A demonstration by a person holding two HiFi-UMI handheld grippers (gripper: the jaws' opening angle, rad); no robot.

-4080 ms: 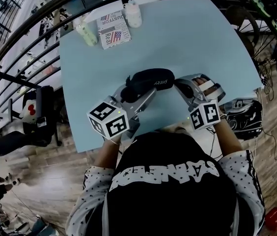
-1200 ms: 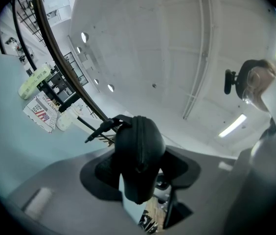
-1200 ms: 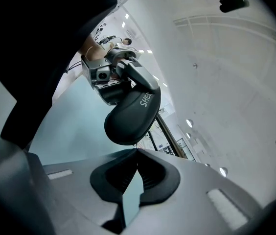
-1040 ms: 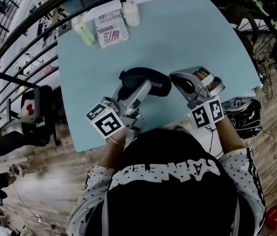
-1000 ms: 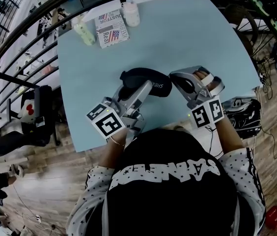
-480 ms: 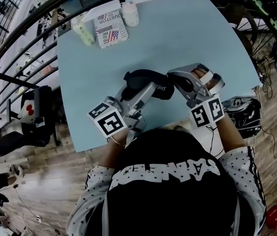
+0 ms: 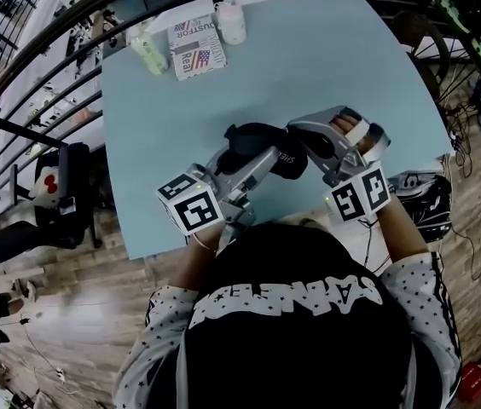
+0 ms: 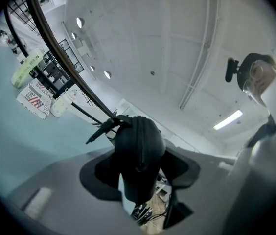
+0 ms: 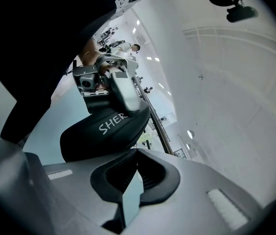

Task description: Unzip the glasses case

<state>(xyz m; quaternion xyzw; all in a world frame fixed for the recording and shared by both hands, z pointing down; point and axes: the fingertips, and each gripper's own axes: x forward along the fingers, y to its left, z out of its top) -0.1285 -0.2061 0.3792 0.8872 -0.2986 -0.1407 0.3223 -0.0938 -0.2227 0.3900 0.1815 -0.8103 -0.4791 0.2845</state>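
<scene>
Head view: left claw (image 7: 254, 153) reaches in level, clamped across black glasses case (image 7: 262, 135) above bench (image 7: 334, 66) near edge, case's long axis left-right; right claw (image 7: 298, 137), tilted slightly down, pinched shut at its right end.

Pale blue rectangular table (image 7: 326, 66) on brown wood-plank floor (image 7: 70, 313), curved black metal railing (image 7: 61, 32) beside it, seemingly a white ceiling (image 8: 177, 43) overhead.
</scene>
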